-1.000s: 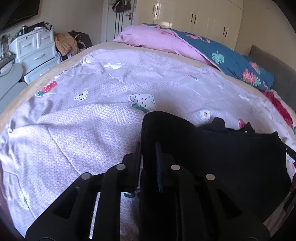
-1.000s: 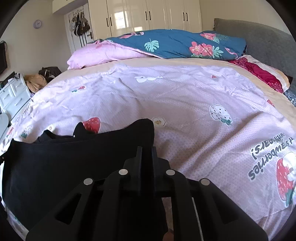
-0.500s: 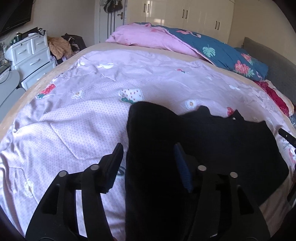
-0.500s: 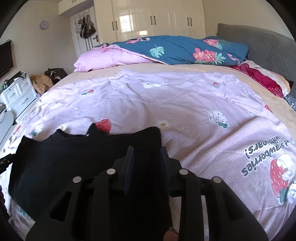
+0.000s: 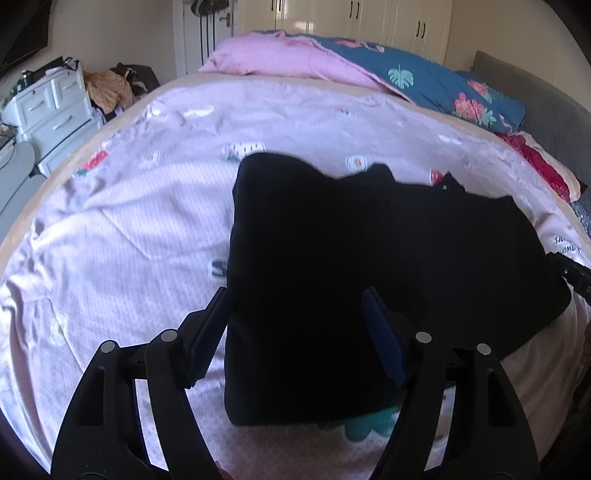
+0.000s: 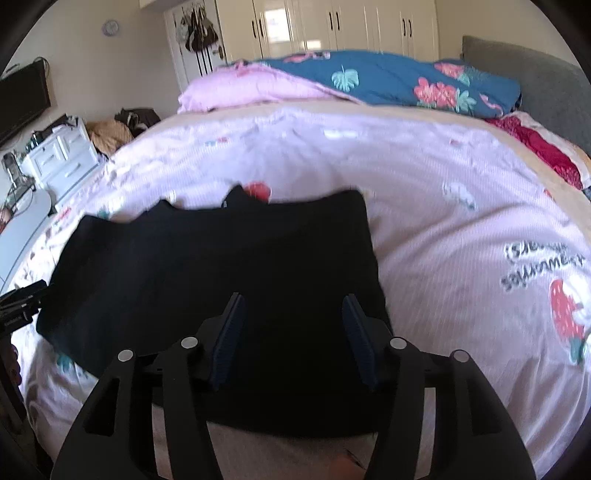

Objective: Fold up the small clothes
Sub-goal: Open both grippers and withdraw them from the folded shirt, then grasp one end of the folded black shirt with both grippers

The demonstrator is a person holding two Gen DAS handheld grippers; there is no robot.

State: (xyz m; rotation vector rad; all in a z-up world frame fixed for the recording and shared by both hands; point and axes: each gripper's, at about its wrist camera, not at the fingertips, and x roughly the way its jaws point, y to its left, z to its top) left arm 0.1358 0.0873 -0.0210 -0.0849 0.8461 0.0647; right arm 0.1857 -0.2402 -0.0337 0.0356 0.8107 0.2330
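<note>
bed [image 5: 155,206] | pink strawberry-print cover | black garment [image 5: 369,251] lying flat near edge | quilts piled far side

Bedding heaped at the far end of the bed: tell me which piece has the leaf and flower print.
The blue quilt; the pink quilt beside it is plain.

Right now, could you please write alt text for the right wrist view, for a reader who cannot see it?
The open right gripper hovers over a black garment lying flat on a pink strawberry-print bedsheet. Behind it lie a pink and blue quilt, with white wardrobes at the back.
</note>
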